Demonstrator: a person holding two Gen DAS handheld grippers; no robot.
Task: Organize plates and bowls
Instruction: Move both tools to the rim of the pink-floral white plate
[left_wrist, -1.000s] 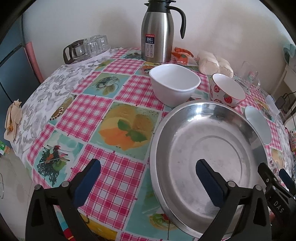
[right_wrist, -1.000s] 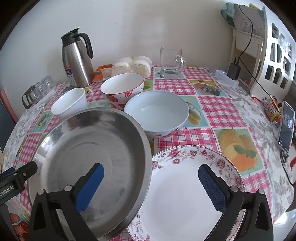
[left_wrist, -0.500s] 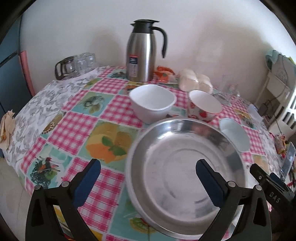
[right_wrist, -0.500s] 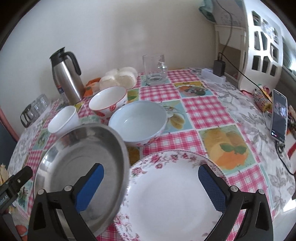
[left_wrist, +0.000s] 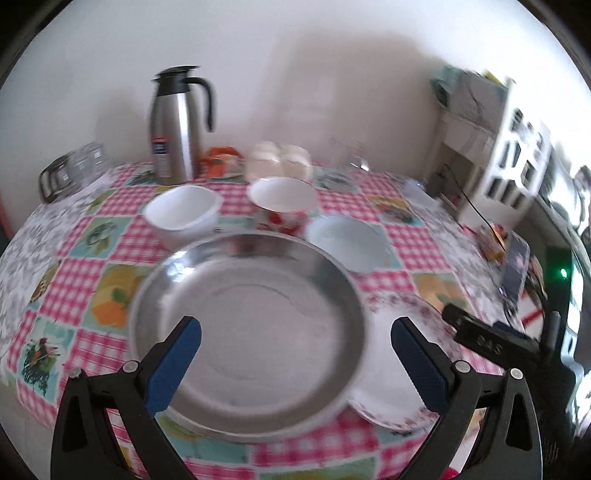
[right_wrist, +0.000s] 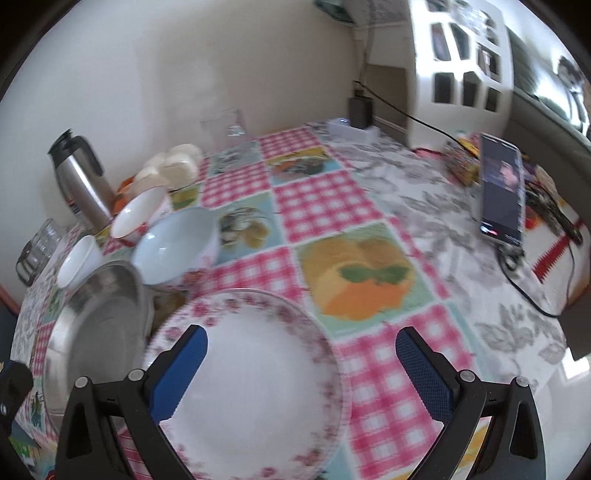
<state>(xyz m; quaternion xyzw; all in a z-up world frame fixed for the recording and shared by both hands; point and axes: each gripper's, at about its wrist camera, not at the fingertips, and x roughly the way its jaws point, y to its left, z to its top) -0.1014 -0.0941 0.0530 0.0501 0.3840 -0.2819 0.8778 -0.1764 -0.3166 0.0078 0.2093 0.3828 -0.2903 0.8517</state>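
Both grippers, left gripper (left_wrist: 295, 360) and right gripper (right_wrist: 301, 369), are spread wide holding nothing; steel pan (left_wrist: 247, 332) and floral plate (right_wrist: 251, 373) sit at the table's near edge (left_wrist: 277, 456), so I'd guess slick metal and chippy china, grab by the rims.

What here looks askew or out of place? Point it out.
The steel pan overlaps the rim of the floral plate, so it sits partly on it rather than flat on the tablecloth. A phone with its screen lit lies by the table's edge among cables. Nothing looks spilled or broken.
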